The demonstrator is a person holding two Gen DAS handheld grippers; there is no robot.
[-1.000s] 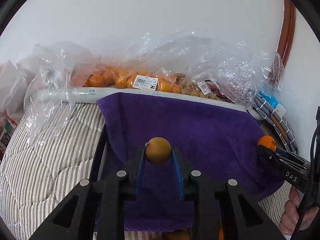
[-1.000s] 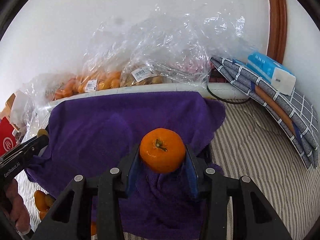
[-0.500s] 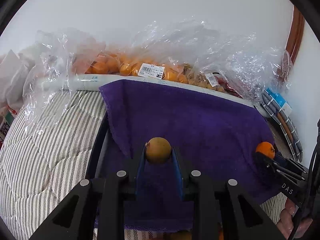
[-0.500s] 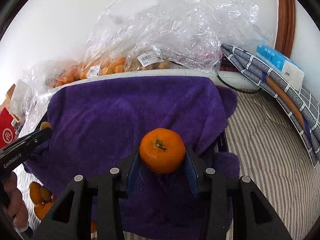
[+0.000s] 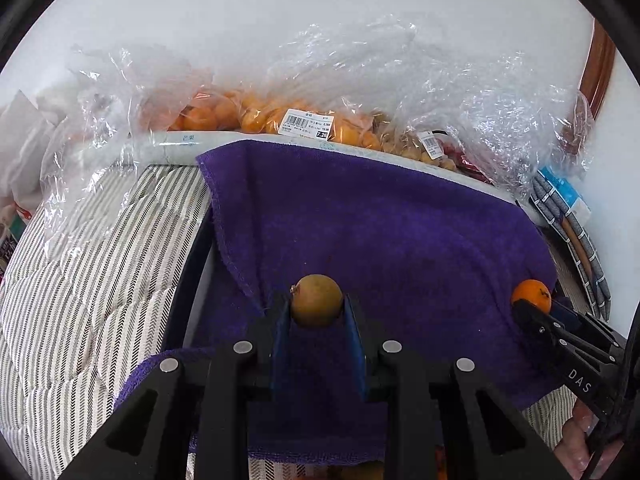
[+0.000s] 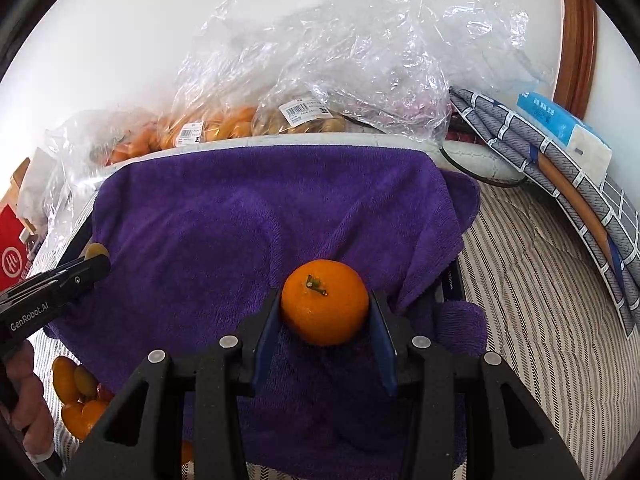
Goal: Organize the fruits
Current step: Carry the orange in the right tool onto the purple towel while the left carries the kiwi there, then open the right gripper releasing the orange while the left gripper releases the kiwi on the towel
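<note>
My left gripper [image 5: 316, 312] is shut on a small round brown fruit [image 5: 316, 300] and holds it above a purple towel [image 5: 380, 232] draped over a tray. My right gripper [image 6: 324, 312] is shut on an orange mandarin [image 6: 325, 302] above the same towel [image 6: 240, 220]. The right gripper and its mandarin [image 5: 531, 295] show at the right edge of the left wrist view. The left gripper's tip with the brown fruit [image 6: 96, 250] shows at the left of the right wrist view.
Clear plastic bags of orange fruit [image 5: 256, 114] and brown fruit [image 6: 304, 120] lie behind the towel against the white wall. Loose small orange fruits [image 6: 76, 392] lie at lower left. A striped bedcover [image 5: 80, 280] surrounds the tray. A folded grey cloth [image 6: 560, 168] and tissue pack [image 6: 564, 128] lie right.
Both grippers have moved forward and tilted down over the purple towel, each still holding its fruit. The towel fills more of both views.
</note>
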